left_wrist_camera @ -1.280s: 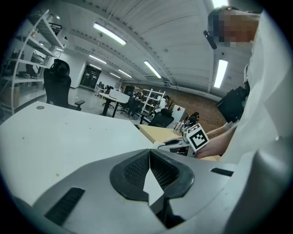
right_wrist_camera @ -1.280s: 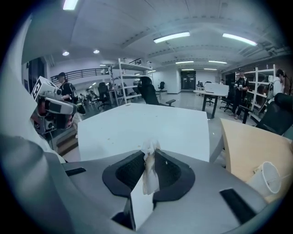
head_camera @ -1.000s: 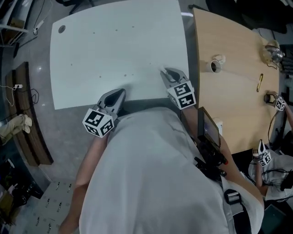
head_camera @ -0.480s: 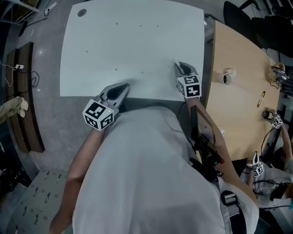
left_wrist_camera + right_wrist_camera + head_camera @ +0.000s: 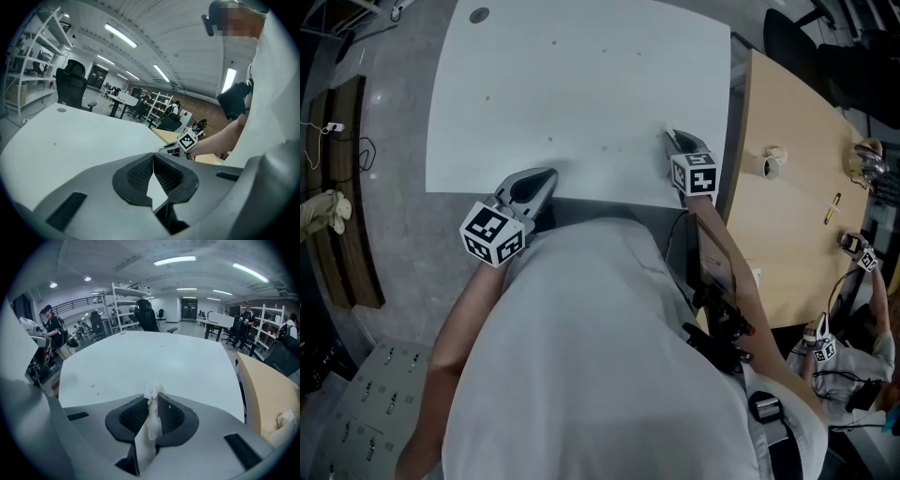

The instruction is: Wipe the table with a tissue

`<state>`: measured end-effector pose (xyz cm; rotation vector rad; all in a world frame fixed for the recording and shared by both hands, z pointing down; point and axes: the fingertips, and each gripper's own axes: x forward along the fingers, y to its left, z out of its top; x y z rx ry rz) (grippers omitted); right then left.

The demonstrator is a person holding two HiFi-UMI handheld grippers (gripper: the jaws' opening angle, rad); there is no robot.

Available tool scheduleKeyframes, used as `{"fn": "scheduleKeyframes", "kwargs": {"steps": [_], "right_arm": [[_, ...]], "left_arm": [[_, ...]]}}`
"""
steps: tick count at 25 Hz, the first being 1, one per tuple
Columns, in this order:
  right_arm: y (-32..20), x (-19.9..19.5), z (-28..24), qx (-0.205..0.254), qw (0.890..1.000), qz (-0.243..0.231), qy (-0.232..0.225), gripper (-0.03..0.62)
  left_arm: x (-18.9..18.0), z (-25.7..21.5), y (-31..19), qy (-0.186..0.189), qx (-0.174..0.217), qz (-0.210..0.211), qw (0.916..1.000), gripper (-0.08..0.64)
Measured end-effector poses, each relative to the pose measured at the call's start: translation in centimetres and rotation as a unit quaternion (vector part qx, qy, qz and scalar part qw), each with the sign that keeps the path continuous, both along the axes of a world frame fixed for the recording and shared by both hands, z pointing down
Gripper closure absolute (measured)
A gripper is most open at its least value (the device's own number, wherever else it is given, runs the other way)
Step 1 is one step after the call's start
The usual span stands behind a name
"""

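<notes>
White tissue (image 5: pixel 153 422) pinched in the right gripper (image 5: pixel 151 399), jaws closed on it

Long strip lights (image 5: pixel 121 36) are glowing across the ceiling. White shelving racks (image 5: pixel 124 305) are lining the room, a black office chair (image 5: pixel 71 86) is standing nearby, and a wooden table (image 5: pixel 787 216) is sitting on the grey floor (image 5: pixel 403 244).

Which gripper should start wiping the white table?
Right. The right gripper has the tissue pinched in its jaws, over the table near some spots. The left gripper is shut on nothing at the near edge.
</notes>
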<state>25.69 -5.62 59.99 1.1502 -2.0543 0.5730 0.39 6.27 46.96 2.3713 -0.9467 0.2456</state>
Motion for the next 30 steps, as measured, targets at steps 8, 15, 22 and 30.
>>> {"fn": "scheduleKeyframes", "kwargs": {"steps": [8, 15, 22, 30], "right_arm": [[1.2, -1.5, 0.2, 0.003, 0.999, -0.02, 0.029, 0.535], [3.7, -4.0, 0.2, 0.004, 0.999, -0.044, 0.02, 0.537], [6.9, -6.5, 0.2, -0.031, 0.995, -0.093, -0.015, 0.537], [6.1, -4.4, -2.8, -0.018, 0.99, 0.042, -0.132, 0.535]], "left_arm": [[-1.2, 0.8, 0.7, 0.001, -0.012, 0.019, 0.9997, 0.554], [-1.0, 0.7, 0.1, 0.003, -0.01, 0.039, 0.9992, 0.554], [0.4, 0.7, -0.3, 0.011, -0.01, 0.062, 0.998, 0.554], [0.8, 0.7, -1.5, 0.018, -0.003, 0.094, 0.9954, 0.554]]}}
